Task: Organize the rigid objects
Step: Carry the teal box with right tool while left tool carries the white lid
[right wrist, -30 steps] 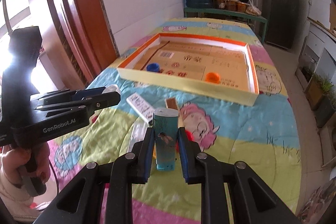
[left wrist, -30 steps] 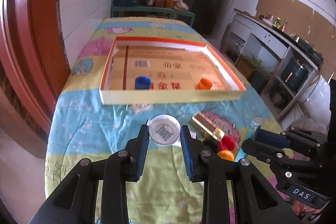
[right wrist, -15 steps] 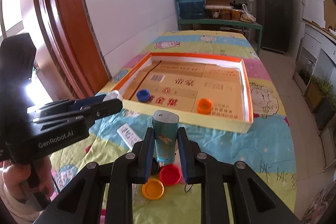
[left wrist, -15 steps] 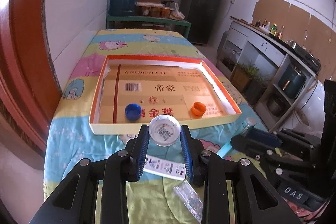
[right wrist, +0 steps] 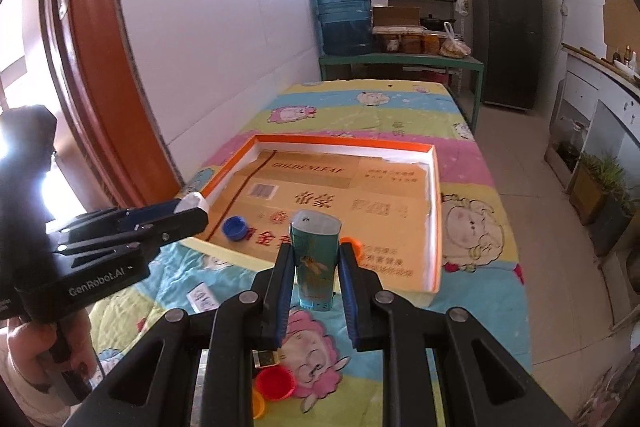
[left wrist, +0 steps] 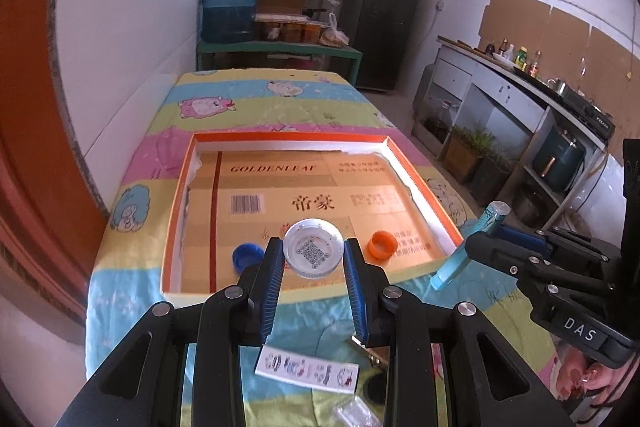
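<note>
Inside the shallow orange-rimmed cardboard tray (left wrist: 178, 227) two caps are already lying, while the left gripper (left wrist: 313, 263) is clamping a white round lid (left wrist: 313, 253) just above it, the right gripper (right wrist: 315, 267) is pinching a teal flat-capped tube (right wrist: 314, 259) at its near edge, and several pieces, seemingly caps and cards, are waiting outside it.

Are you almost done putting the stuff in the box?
Not yet. The blue cap and orange cap are already in the box. The left gripper holds a white lid; the right gripper holds a teal tube. The red cap still waits outside.

Cartoon-print bedspread (left wrist: 132, 291) — orange-rimmed tray (left wrist: 176, 211), printed card (left wrist: 306, 373), red cap (right wrist: 275, 383)
</note>
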{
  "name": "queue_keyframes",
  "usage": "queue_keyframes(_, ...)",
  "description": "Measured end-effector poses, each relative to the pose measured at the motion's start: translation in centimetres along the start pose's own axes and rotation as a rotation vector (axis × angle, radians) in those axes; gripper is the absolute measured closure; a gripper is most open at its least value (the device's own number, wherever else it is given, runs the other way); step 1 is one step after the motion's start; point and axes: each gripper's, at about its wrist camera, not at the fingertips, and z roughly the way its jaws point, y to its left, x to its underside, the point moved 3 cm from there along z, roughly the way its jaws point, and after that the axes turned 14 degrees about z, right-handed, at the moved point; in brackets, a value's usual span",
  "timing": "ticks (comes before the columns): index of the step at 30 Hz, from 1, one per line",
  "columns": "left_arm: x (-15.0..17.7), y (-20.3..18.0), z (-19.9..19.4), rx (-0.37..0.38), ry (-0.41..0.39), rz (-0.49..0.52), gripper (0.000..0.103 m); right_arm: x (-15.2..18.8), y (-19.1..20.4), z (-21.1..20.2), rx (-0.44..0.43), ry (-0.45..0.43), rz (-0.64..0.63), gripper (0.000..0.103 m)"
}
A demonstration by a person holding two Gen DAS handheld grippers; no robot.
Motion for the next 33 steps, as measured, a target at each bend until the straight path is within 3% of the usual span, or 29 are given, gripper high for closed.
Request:
queue_keyframes(23, -3.4, -1.1, 5.7, -0.02, 0.049, 0.021, 0.072, -3.0, -3.9, 3.3, 0.032, 0.023, 0.021, 0.08)
queue_keyframes(33, -4.2, -0.3, 9.1, -0.038, 0.1, 0.009, 0.072, -4.1, -4.8, 6.0, 0.02, 0.087, 0.016, 0.08)
